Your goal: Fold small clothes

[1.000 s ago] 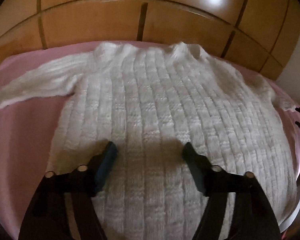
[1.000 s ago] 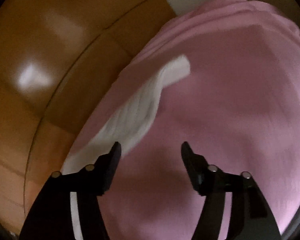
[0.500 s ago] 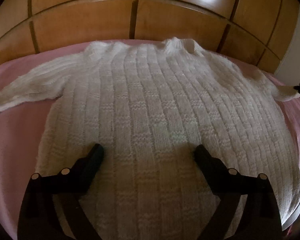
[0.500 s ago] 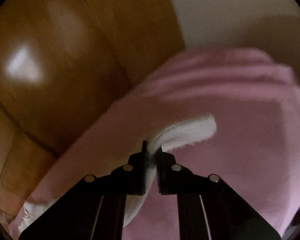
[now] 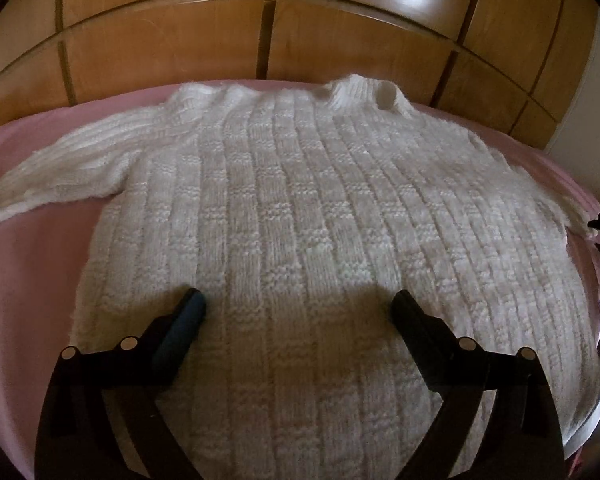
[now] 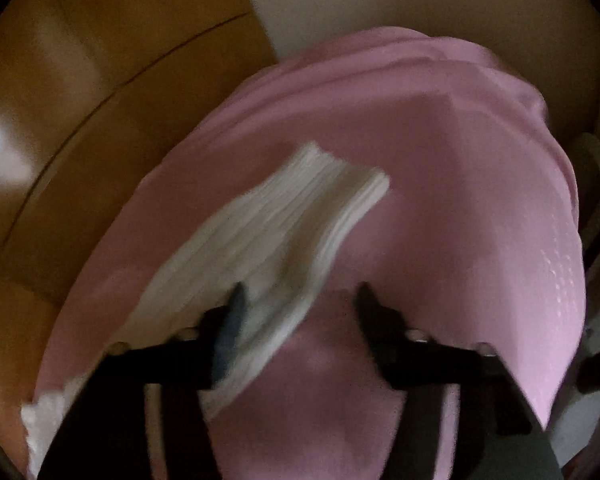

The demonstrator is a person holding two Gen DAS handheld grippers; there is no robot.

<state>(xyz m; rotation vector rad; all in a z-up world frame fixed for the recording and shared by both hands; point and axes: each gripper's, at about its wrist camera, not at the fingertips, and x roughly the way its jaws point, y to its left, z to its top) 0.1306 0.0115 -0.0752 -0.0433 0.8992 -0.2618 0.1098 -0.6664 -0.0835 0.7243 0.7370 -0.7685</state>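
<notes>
A white knitted sweater (image 5: pixel 300 216) lies flat on a pink sheet (image 5: pixel 32 264), collar at the far side, one sleeve stretched out to the left. My left gripper (image 5: pixel 298 306) is open over the sweater's lower body, its fingers resting on or just above the knit. In the right wrist view the sweater's other sleeve (image 6: pixel 284 232) lies stretched across the pink sheet (image 6: pixel 460 220). My right gripper (image 6: pixel 300 300) is open over the sleeve, with the left finger on it and the right finger over bare sheet.
A wooden panelled headboard (image 5: pixel 268 28) runs along the far edge of the bed and shows at the left of the right wrist view (image 6: pixel 80 92). A pale wall (image 6: pixel 380 0) stands beyond the bed's corner. The bed edge drops off at the right.
My right gripper was shut on the sleeve half a second ago; it has opened and let the sleeve go, which now lies flat. My left gripper stays open over the sweater body.
</notes>
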